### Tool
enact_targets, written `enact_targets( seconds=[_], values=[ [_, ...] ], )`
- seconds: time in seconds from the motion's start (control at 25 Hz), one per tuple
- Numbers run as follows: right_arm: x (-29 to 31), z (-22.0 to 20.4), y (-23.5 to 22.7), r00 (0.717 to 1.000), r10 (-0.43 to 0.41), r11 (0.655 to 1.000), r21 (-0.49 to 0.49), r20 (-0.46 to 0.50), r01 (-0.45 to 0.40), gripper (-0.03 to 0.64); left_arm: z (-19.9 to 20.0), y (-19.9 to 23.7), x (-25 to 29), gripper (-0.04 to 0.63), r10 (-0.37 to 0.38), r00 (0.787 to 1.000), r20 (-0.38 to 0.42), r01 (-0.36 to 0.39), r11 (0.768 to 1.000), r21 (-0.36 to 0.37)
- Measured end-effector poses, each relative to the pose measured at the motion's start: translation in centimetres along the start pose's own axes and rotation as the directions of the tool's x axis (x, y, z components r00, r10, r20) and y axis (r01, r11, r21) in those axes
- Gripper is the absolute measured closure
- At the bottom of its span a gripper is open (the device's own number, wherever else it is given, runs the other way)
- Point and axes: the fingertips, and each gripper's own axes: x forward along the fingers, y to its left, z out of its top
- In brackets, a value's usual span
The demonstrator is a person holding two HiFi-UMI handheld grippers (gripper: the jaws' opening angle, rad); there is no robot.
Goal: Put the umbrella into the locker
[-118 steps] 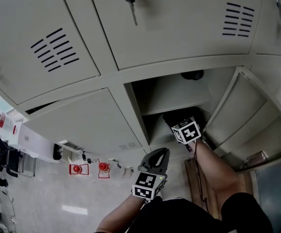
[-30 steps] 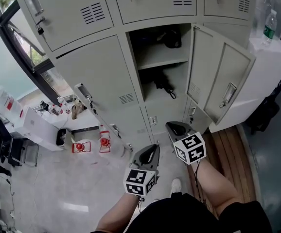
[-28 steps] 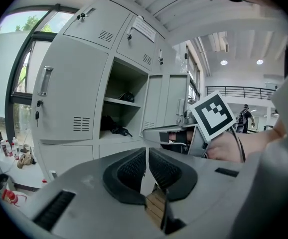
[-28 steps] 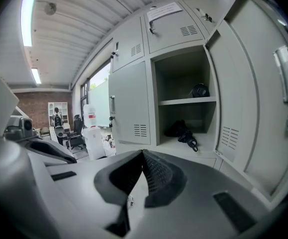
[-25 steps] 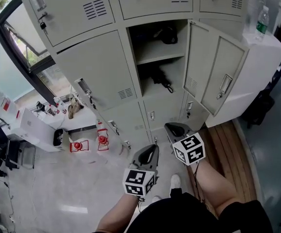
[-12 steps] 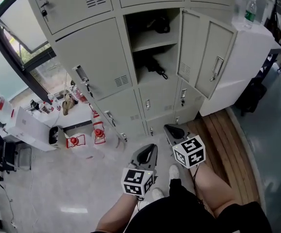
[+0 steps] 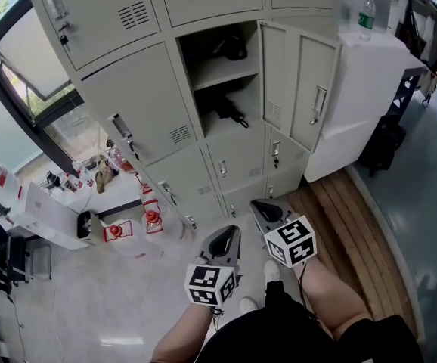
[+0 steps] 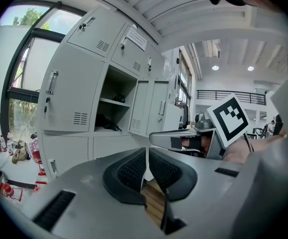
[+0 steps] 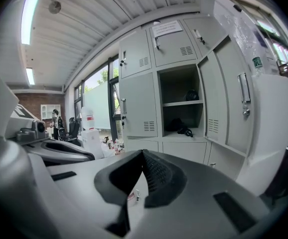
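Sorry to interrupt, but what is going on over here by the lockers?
A person stands facing grey lockers with a claw in each hand. The left claw and right claw are both shut and empty. The black umbrella lies on the lower shelf of the open locker, whose door hangs open.

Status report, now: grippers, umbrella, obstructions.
Left gripper and right gripper: jaws shut, both empty, away from the locker. Umbrella lies in the lower open compartment. Door stands open; no obstruction seen.
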Motion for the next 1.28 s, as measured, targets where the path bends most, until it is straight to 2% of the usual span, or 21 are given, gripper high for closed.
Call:
enact_targets(
  seconds=[1.28],
  values=[
    [-1.1, 0.2, 0.9, 1.000, 0.000, 1.000, -0.015, 0.003, 0.000, 0.563, 0.2, -0.6, -0.6, 0.566, -0.015, 1.000, 0.008, 0.015, 1.000, 0.006]
  ],
)
